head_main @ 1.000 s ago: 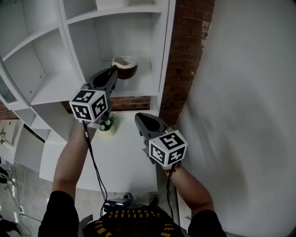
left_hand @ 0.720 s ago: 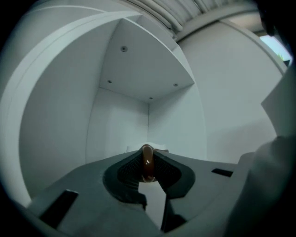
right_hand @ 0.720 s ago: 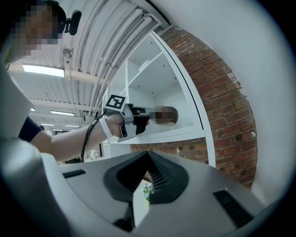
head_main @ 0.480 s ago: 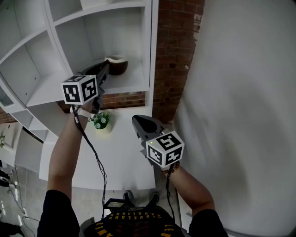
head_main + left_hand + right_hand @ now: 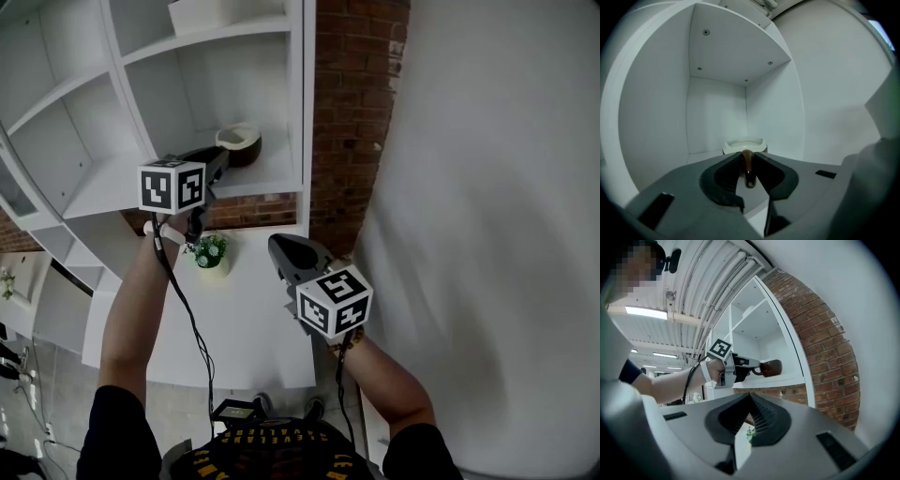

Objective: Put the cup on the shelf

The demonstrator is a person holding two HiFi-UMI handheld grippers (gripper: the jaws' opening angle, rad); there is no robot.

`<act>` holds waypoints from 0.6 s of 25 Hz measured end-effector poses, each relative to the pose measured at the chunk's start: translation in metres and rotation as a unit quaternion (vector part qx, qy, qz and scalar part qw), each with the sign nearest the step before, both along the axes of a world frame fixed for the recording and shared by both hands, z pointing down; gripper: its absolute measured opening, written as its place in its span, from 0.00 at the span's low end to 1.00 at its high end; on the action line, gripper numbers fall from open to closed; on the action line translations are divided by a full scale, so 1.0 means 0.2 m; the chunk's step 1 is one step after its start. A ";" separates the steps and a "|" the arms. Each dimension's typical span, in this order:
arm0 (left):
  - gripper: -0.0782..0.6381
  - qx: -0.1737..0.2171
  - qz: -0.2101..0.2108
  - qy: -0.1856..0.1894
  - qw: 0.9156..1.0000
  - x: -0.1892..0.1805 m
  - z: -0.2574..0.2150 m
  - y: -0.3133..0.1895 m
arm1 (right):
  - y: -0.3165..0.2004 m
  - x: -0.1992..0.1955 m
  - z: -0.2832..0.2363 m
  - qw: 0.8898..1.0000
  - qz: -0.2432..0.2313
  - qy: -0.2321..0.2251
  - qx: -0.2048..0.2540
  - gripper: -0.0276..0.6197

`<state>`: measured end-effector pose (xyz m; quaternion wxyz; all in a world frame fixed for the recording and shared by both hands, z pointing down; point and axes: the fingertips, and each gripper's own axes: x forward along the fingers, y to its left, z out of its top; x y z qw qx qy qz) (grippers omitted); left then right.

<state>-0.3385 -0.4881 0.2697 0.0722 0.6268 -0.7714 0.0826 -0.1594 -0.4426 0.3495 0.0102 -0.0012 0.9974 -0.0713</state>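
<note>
My left gripper (image 5: 221, 159) pinches the cup (image 5: 240, 142) by its thin handle (image 5: 748, 168); the cup is at 12 o'clock, inside the shelf (image 5: 277, 176) bay. Looks ceramic: stiff, slick, breakable, so the handle suits. Right gripper (image 5: 277, 246) closed, empty.

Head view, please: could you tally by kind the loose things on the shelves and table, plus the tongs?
Cup: 1
Potted plant: 1
White box: 1
Tongs: 2 (left tongs, right tongs)
Total: 5
</note>
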 end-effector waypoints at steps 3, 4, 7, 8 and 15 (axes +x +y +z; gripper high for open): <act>0.22 0.001 0.002 0.013 1.000 0.01 0.01 0.01 | 0.02 -0.01 -0.01 1.000 -0.004 -0.002 -0.002 0.05; 0.23 -0.001 0.000 0.013 1.000 0.00 0.01 0.02 | 0.02 -0.02 -0.02 1.000 -0.006 -0.003 0.000 0.05; 0.25 -0.002 -0.006 0.006 1.000 -0.01 0.01 0.05 | 0.04 -0.03 -0.04 1.000 -0.009 -0.004 0.005 0.05; 0.25 0.004 -0.008 0.006 1.000 0.00 0.01 0.07 | 0.04 -0.03 -0.04 1.000 -0.009 -0.005 0.006 0.05; 0.25 0.081 -0.007 0.001 0.997 0.09 -0.04 0.27 | 0.03 -0.07 -0.10 1.000 -0.005 -0.013 0.007 0.05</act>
